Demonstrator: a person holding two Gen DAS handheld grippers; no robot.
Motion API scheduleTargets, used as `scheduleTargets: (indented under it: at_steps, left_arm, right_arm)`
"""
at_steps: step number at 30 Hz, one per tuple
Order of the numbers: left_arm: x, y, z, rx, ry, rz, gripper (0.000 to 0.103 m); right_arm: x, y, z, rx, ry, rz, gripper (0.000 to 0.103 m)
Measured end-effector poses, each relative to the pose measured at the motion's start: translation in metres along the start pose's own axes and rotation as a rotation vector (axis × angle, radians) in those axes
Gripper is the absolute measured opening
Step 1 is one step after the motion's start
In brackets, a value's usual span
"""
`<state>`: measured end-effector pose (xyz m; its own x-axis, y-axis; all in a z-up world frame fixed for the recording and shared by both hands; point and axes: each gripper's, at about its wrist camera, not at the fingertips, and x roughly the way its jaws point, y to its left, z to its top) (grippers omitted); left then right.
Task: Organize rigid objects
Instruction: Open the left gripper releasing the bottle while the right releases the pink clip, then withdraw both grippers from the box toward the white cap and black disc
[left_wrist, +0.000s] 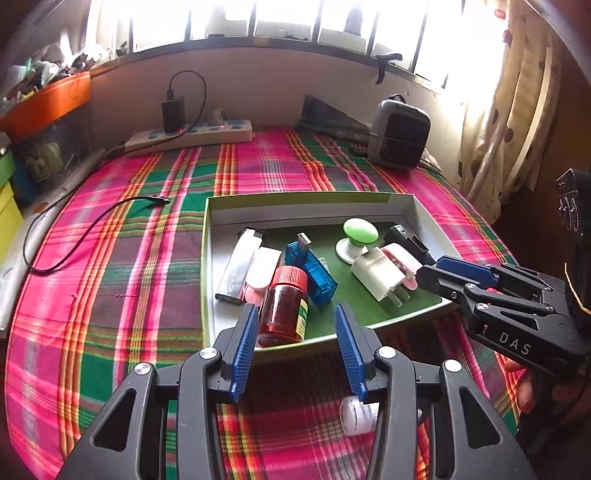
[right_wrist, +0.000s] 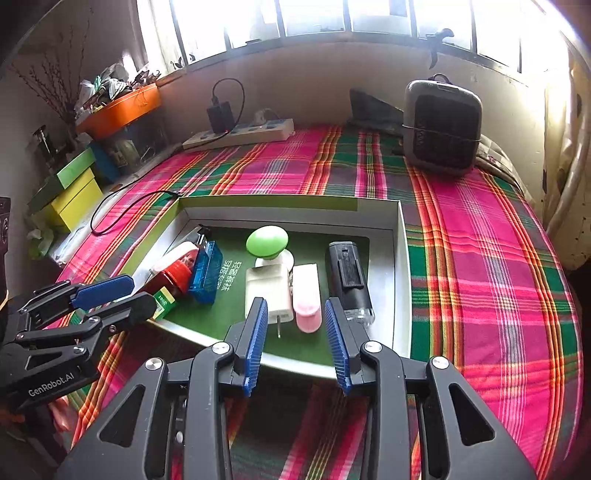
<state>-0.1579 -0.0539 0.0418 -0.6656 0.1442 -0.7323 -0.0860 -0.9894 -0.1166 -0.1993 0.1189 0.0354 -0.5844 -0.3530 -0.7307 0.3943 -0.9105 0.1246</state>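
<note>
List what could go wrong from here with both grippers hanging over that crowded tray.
1. The red-capped bottle lies on its side at the tray's near rim; a nudge from the left gripper might roll it out.
2. The white plug and pink case touch, so the right gripper might catch both.
3. A small white bottle lies on the cloth under the left gripper and could be overlooked.

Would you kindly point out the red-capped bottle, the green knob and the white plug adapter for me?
red-capped bottle (left_wrist: 282, 314), left wrist view, on its amber body.
green knob (left_wrist: 360, 230), left wrist view, on its domed top.
white plug adapter (right_wrist: 266, 291), right wrist view, on its flat upper face.
</note>
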Motion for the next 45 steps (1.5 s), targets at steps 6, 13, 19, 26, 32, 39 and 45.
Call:
scheduleTargets:
  at_steps: [6,13,19,26,32,39,45]
  left_arm:
    - [-0.013,0.001,-0.008,-0.006,-0.013,-0.002,0.042]
    - [-0.024,0.003,-0.017,-0.009,-0.024,0.003,0.042]
    - [-0.030,0.009,-0.025,-0.020,-0.027,0.017,0.042]
    - [-0.040,0.014,-0.036,-0.021,-0.049,0.038,0.042]
    - [-0.041,0.021,-0.044,-0.043,-0.043,0.017,0.042]
    - [-0.041,0.036,-0.051,-0.090,-0.034,-0.011,0.042]
    - [-0.042,0.040,-0.053,-0.096,-0.035,-0.031,0.042]
  right_arm:
    - [-0.009,0.004,-0.008,0.000,-0.010,0.002,0.058]
    - [-0.017,0.008,-0.017,-0.004,-0.010,-0.002,0.058]
    - [-0.024,0.017,-0.029,-0.020,-0.007,0.008,0.058]
    - [-0.034,0.026,-0.039,-0.024,-0.013,0.022,0.058]
    - [-0.029,0.035,-0.051,-0.035,0.029,0.047,0.058]
    - [-0.019,0.046,-0.059,-0.045,0.069,0.072,0.058]
    - [-0.009,0.056,-0.060,-0.063,0.096,0.065,0.058]
